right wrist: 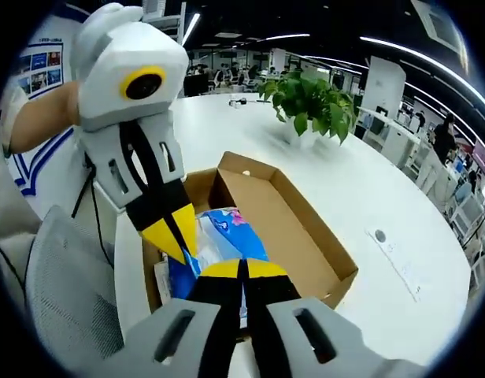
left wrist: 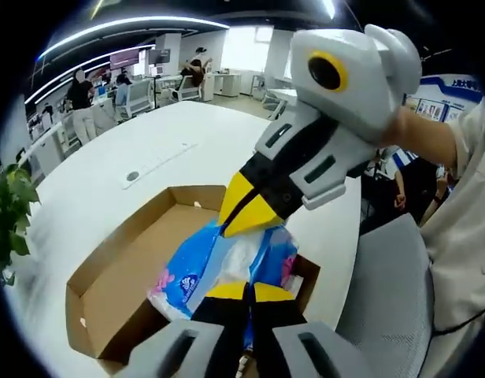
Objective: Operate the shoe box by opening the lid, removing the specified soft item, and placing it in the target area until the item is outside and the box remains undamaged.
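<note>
An open brown cardboard shoe box [left wrist: 120, 272] [right wrist: 309, 216] lies on the white table [left wrist: 109, 181] [right wrist: 360, 177]. A soft blue-and-white plastic pack [left wrist: 187, 272] [right wrist: 227, 232] rests at the box's near end. In the left gripper view, my left gripper [left wrist: 249, 290] rises from the bottom with its yellow tips shut on the pack's near edge. My right gripper [left wrist: 244, 224] comes down from the upper right, tips pinched on the pack's top. In the right gripper view, my right gripper [right wrist: 242, 268] is shut on the pack, and my left gripper [right wrist: 178, 248] pinches it from the left.
A grey mesh chair [left wrist: 384, 291] [right wrist: 61, 291] stands close beside the box's near end. A potted green plant [right wrist: 309, 98] [left wrist: 10, 209] sits on the table beyond the box. A flush cable port [right wrist: 379, 235] is set into the tabletop. People and desks fill the room's far side.
</note>
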Action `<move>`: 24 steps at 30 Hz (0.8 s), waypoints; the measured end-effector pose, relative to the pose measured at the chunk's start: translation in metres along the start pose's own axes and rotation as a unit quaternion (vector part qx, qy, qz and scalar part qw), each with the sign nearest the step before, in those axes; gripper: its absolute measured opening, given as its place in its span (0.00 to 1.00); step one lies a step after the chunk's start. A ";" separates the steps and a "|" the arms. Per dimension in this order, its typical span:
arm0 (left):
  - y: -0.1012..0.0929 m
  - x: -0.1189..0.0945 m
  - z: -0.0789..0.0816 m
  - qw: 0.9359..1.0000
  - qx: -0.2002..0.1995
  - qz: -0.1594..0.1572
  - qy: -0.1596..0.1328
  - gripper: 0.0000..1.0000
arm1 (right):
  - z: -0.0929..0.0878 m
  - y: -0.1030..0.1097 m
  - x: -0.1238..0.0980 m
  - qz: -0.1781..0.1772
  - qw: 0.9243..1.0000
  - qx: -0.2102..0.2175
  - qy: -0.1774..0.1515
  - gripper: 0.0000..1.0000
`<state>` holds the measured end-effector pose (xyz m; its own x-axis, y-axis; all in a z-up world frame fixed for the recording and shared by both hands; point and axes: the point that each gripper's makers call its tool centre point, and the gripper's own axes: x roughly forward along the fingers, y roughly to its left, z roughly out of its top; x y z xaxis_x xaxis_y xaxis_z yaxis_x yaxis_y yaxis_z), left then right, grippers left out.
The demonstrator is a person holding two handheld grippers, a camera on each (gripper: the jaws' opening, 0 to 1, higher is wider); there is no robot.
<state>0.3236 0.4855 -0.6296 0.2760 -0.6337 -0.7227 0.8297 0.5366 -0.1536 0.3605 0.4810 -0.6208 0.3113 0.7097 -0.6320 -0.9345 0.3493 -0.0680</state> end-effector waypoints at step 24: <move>-0.052 0.026 0.069 0.997 0.058 -0.047 -0.018 0.00 | -0.024 -0.027 -0.078 -0.045 0.999 0.030 0.002 0.00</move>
<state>0.3212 0.4031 -0.5939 0.2096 -0.6985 -0.6842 0.9024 0.4077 -0.1398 0.3576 0.4017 -0.5880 0.3924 0.6717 -0.6283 -0.8911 0.4470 -0.0785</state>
